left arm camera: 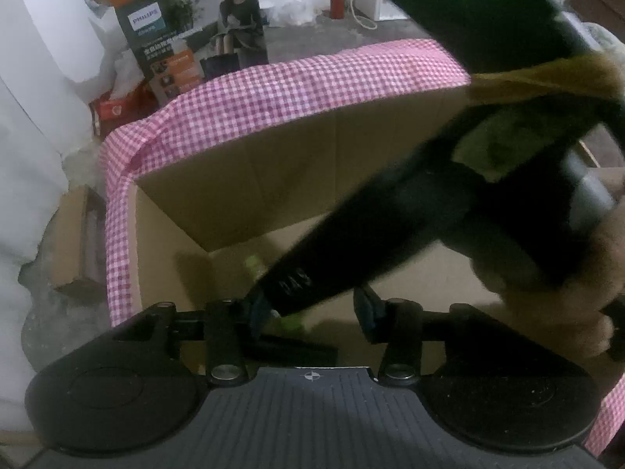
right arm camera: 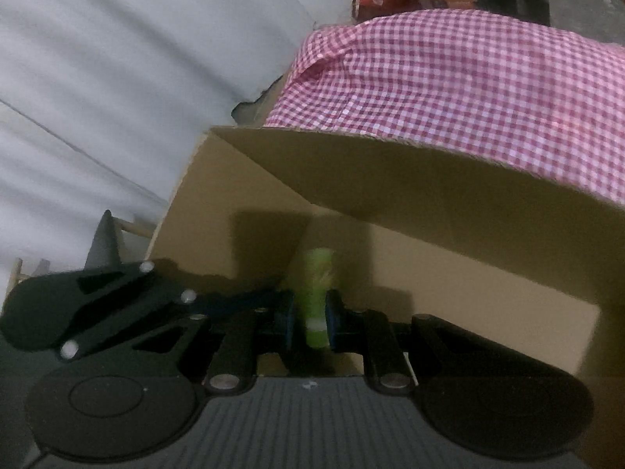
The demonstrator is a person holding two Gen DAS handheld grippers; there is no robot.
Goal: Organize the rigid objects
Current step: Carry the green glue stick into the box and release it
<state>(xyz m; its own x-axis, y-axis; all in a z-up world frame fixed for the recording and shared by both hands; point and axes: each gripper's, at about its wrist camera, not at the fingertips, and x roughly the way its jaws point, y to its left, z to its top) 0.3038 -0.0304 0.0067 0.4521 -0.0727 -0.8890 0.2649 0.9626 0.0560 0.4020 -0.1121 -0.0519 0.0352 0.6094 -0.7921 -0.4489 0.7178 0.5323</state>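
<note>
I have a small light-green tube (right arm camera: 318,297) pinched between the two blue pads of my right claw (right arm camera: 308,318), which is closed down to the tube's width; the tube stands roughly upright between the pads, its top rising above them. Straight ahead of that claw is the inside of a cardboard box (right arm camera: 449,258), one flap (right arm camera: 390,172) hanging over above the tube, and pink-and-white checked cloth (right arm camera: 468,66) draped on the box beyond the flap. From my left claw (left arm camera: 308,308), whose pads stand apart with nothing gripped between them, I look down into the same box (left arm camera: 312,164), the checked cloth (left arm camera: 273,90) running along its far and left rim. The right claw's black body (left arm camera: 390,242) crosses diagonally ahead of my left claw, blurred, with a bit of green showing at its tip near my left pad.
</note>
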